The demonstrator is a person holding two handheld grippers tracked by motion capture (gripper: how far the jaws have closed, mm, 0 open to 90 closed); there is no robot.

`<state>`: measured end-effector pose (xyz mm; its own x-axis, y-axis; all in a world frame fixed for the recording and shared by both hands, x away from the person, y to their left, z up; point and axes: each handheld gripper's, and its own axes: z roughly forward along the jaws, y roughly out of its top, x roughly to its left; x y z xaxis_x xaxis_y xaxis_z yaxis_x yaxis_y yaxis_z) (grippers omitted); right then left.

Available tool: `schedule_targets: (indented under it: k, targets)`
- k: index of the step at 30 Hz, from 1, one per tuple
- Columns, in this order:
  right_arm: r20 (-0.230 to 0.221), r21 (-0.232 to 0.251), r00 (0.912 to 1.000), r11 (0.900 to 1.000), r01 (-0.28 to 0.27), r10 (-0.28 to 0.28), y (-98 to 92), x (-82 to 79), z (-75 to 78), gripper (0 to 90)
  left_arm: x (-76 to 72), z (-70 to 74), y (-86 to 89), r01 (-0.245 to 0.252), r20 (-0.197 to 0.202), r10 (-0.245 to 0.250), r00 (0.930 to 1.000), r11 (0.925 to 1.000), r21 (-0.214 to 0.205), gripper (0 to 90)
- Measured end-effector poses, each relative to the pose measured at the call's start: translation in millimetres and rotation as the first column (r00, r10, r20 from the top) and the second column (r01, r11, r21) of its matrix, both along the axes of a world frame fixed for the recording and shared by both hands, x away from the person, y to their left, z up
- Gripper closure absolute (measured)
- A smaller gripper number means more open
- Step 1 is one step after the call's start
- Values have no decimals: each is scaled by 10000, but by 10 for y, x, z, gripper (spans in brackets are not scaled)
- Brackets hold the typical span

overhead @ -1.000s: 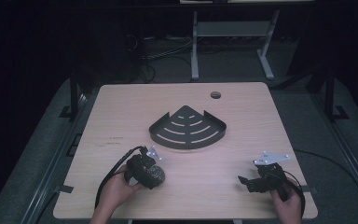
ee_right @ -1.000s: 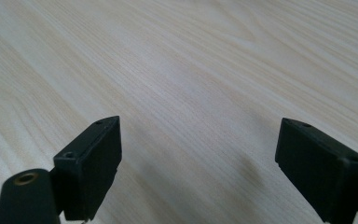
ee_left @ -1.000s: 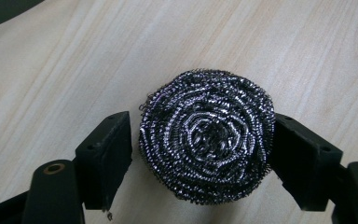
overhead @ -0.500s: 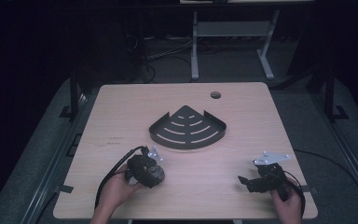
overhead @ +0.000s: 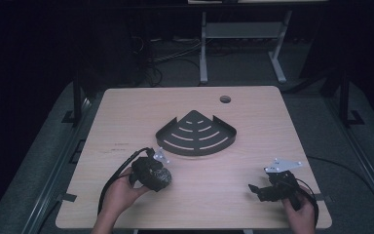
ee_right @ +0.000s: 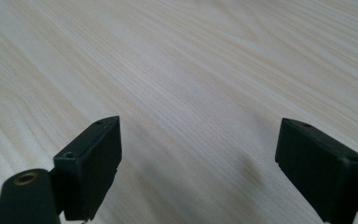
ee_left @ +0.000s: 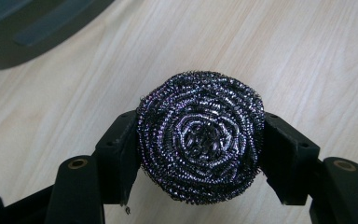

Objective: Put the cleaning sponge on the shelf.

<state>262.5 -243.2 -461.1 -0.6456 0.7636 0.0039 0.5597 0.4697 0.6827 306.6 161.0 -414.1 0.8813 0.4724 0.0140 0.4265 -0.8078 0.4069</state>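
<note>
I hold my left gripper (ee_left: 200, 154) low over the pale wooden table (overhead: 126, 112), on the near side of the dark fan-shaped slotted metal shelf (overhead: 196, 134). Its jaws have just been closing, and now they pinch the round dark ball of steel wool scourer (ee_left: 200, 140) from both sides. In the left gripper view each black pad presses flat against the flank of the scourer, and the wire coils bulge a little above and below them. The scourer sits on the table or just over it; I cannot tell if it is already lifted. In the high view the scourer (overhead: 152, 174) is near the shelf, in front of its curved edge and toward its left end, but it does not touch the shelf.

My right gripper (ee_right: 198, 154) rests well apart from the shelf, at its near right side, close to the table's front edge. Its jaws stand spread wide and there is nothing between them, only the bare wood grain under them.

As I judge it, the work is at the early stage. The grasp of the scourer looks done and seems firm and centred. What is left is probably the lift, the carry to the shelf, and putting the scourer down inside its low rim, because the shelf is the only other thing here that could receive it. The shelf holds nothing yet.
</note>
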Motion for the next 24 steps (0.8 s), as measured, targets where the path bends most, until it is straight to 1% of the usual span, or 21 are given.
schedule_targets:
  k: [1, 5, 7, 11, 13, 14, 17, 18, 19, 22, 24]
  targets:
    - [3, -8, 10000, 10000, -8, 8, 0, -1, 0, 140, 1, 6, -9, -43, 40, 44, 10000, 10000, -74, 347]
    - [22, 12, 10000, 10000, 13, -13, -2, 3, 3, 140, 45, 51, -26, -43, 9, 43, 10000, 10000, -2, 348]
    - [-23, 31, 10000, 10000, 50, -49, 5, 2, 5, 140, 59, 64, -33, -138, 31, 138, 9999, 9999, -56, 348]
    - [-50, -18, 10000, 10000, 31, -31, 12, 1, 3, 140, 101, 104, -49, -114, 43, 115, 9999, 9999, -22, 348]
    - [-40, 7, 10000, 10000, 52, -52, 12, 3, 1, 140, 120, 125, -68, -136, 15, 136, 9999, 9999, -88, 348]
    - [-37, 19, 10000, 10000, 52, -52, 12, 2, 2, 140, 132, 135, -71, -84, 38, 84, 10000, 10000, -27, 348]
    - [-28, -49, 10000, 10000, -1, 1, 11, 10, -1, 140, 155, 160, -93, -33, -35, 33, 10000, 9999, -113, 347]
    - [-42, -49, 10000, 10000, -15, 15, 14, 10, -2, 140, 156, 166, -100, -83, -25, 82, 10000, 9998, -184, 348]
    - [7, -70, 10000, 9999, -73, 73, 15, 13, -3, 140, 172, 181, -103, -15, -2, 15, 10000, 9999, -122, 348]
    - [-29, -3, 10000, 10000, -53, 53, 27, 9, 0, 140, 196, 205, -113, -106, 0, 106, 9999, 9999, -117, 348]
    - [-32, 14, 10000, 10000, -75, 75, 30, 5, -1, 140, 217, 228, -121, -83, -5, 83, 10000, 9999, -79, 348]
